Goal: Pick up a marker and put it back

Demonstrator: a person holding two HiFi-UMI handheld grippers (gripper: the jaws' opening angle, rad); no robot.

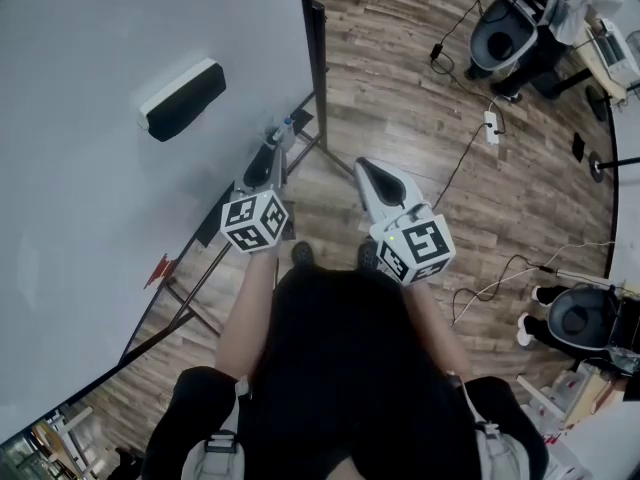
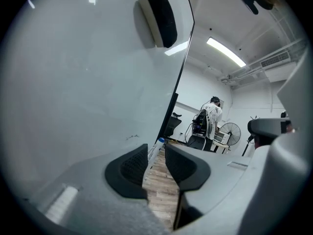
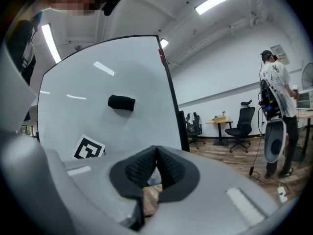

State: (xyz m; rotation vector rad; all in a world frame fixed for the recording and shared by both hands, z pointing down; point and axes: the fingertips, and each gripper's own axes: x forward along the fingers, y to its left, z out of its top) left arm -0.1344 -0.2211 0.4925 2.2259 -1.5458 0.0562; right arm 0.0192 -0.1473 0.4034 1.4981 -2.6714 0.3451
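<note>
Left gripper [image 2: 156,147]: the 2 black ribbed pads stand apart with a clear gap between them, and nothing is pressed in it.

Marker [image 2: 154,152]: seen through that gap at the pad tips. It touches neither pad as far as the left gripper view shows.
- Long axis runs straight away from the gripper, in line with the jaws and along the lower edge of the whiteboard [image 2: 73,82].
- Blue cap is at the far end, and the white barrel points back toward the jaws.
- It lies low at the foot of the board, by the dark ledge [image 1: 207,230]. Whether it rests fully on that ledge cannot be told.

Right gripper [image 3: 156,150]: pad tips meet, with nothing gripped between them. It is held beside the left gripper, off the board, over the wood floor [image 1: 400,98].

Eraser [image 1: 182,98]: black felt with a white back. It clings to the board face, well above the marker and apart from both grippers.

Frame post [image 1: 318,58]: the board's black post stands just past the marker's capped end.

Further out:
- 1 person in a white shirt [image 3: 276,82] stands at a desk.
- Office chairs [image 3: 244,121] stand nearby.
- 1 floor fan [image 2: 230,133] is in view.
- A cable [image 1: 470,158] trails across the floor.
</note>
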